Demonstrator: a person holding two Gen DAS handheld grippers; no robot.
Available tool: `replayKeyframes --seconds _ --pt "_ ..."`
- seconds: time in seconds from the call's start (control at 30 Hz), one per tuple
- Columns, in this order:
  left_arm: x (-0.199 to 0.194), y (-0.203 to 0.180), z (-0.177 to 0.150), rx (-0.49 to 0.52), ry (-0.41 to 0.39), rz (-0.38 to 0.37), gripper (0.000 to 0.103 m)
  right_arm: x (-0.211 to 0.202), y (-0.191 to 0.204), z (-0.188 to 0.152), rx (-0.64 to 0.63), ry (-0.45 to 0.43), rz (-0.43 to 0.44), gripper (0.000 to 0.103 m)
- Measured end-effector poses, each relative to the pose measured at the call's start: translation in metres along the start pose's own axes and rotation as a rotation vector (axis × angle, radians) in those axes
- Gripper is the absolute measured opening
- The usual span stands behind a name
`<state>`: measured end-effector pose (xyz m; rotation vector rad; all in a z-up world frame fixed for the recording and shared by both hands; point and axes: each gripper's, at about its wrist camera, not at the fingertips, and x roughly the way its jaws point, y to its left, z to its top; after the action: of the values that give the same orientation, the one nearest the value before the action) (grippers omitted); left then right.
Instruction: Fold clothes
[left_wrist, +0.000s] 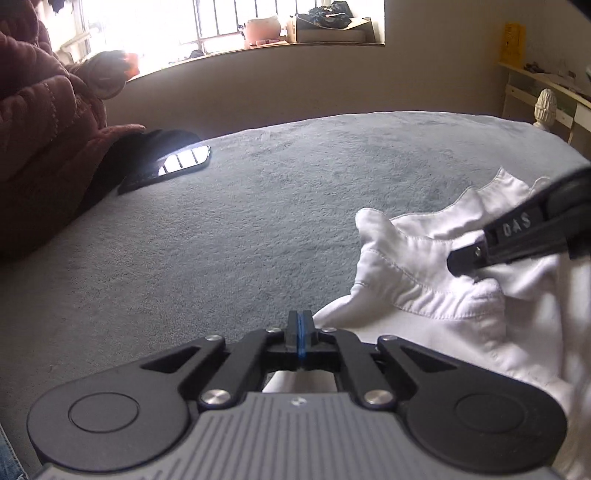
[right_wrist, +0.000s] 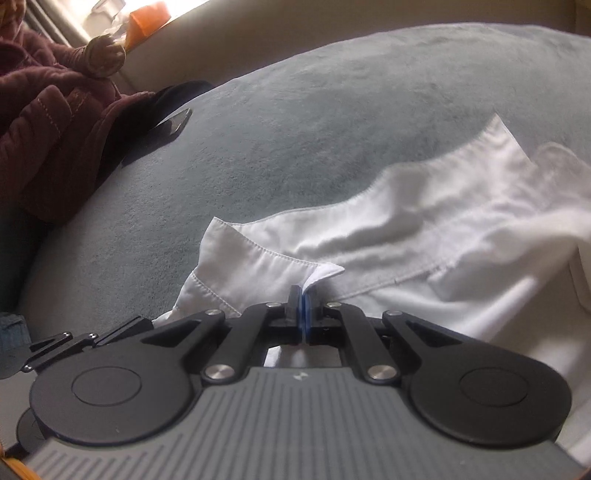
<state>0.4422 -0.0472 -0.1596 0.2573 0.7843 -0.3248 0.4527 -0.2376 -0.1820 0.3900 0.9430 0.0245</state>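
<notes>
A white shirt (left_wrist: 424, 295) lies crumpled on the grey blanket (left_wrist: 240, 221), its collar raised. My left gripper (left_wrist: 300, 319) is shut at the shirt's near-left edge; cloth meets its tips and shows beneath them. From the right, my right gripper (left_wrist: 460, 264) reaches into the shirt behind the collar. In the right wrist view the right gripper (right_wrist: 303, 291) is shut on a fold of the white shirt (right_wrist: 424, 236) at the collar's base, with white cloth poking up between its pads. The left gripper (right_wrist: 144, 323) lies low at the shirt's left edge.
A person in a maroon quilted jacket (left_wrist: 40, 122) sits at the bed's left side, with a dark phone (left_wrist: 177, 162) beside them on the blanket. A wall and window sill (left_wrist: 258, 48) stand behind the bed; a wooden shelf (left_wrist: 539, 81) and a bedpost knob (left_wrist: 546, 107) are at the right.
</notes>
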Motion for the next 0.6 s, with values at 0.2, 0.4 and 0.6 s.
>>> replayKeyframes --seconds 0.2,0.4,0.6 --pt "0.005 0.001 -0.003 -0.019 -0.004 0.036 0.001 0.014 0.009 0.002 -0.090 -0.015 -0.014 0.000" --pt "0.012 0.011 -0.005 -0.050 0.017 0.094 0.001 0.002 -0.011 0.012 -0.067 -0.041 0.059 0.001" --pt "0.001 0.019 -0.003 -0.061 0.014 0.072 0.021 -0.035 -0.063 0.032 0.148 -0.093 0.207 0.023"
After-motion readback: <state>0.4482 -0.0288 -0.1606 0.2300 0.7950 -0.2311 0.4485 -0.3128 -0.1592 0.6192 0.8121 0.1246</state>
